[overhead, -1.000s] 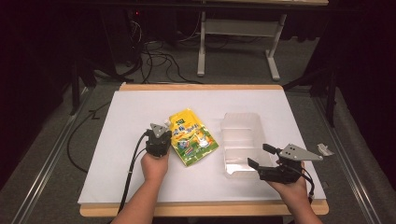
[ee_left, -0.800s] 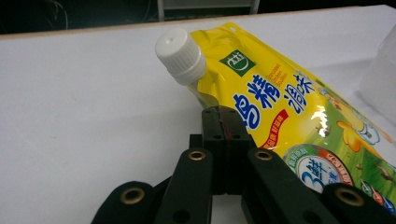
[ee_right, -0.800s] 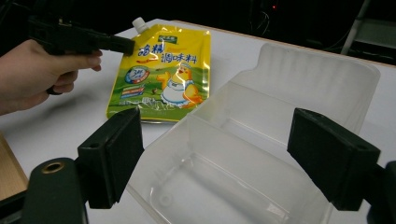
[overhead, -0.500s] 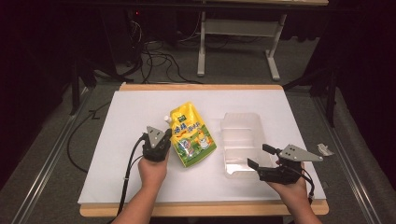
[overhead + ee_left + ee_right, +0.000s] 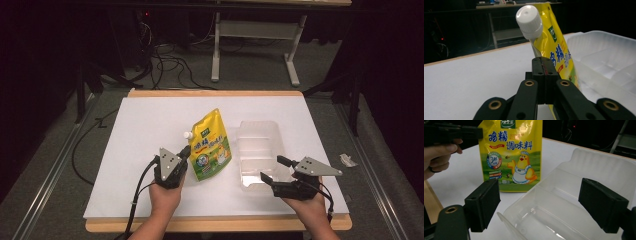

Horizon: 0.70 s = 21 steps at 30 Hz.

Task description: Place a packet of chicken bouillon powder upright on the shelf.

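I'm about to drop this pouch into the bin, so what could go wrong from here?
The left gripper pinches only the edge of the yellow pouch, so it might swing or slip. The clear container is light; the right gripper is open beside its near end, not clamping, so it may slide.

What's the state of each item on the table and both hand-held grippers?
Yellow seasoning pouch: white cap on, raised upright, pinched at its edge.
Clear plastic container: open-topped, empty, resting on the table beside the pouch.
Left hand-held gripper: shut on the pouch's edge.
Right hand-held gripper: open, jaws either side of the container's near end, not pressing it.
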Each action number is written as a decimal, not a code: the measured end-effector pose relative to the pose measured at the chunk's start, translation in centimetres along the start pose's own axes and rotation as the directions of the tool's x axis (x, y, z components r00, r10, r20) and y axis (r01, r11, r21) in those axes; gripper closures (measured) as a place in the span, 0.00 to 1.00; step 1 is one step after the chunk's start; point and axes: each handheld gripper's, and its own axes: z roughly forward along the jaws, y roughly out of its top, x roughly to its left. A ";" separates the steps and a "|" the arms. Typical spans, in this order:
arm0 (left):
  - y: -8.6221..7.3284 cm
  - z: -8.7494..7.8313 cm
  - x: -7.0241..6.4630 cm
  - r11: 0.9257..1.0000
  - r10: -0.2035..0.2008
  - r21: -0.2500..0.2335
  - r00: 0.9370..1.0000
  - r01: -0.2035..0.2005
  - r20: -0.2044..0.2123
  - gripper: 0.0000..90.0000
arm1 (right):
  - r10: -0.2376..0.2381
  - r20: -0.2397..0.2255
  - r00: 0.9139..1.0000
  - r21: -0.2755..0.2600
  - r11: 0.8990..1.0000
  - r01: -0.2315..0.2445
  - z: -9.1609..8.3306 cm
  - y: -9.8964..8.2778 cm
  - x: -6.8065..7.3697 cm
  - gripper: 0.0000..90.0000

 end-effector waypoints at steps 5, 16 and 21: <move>-0.1 -0.5 -0.6 1.000 0.010 -0.017 1.000 -0.010 0.017 1.00 | -0.029 0.001 1.000 0.021 0.999 0.029 0.6 0.3 0.9 0.19; -0.4 -1.0 -1.2 1.000 0.005 -0.025 0.999 -0.004 0.038 1.00 | -0.041 -0.015 0.999 0.024 0.999 0.042 1.9 2.1 2.7 0.12; -0.4 -1.2 -1.6 0.999 0.016 -0.030 0.999 -0.014 0.051 1.00 | -0.024 -0.032 0.999 0.050 0.998 0.025 4.3 3.7 2.1 0.07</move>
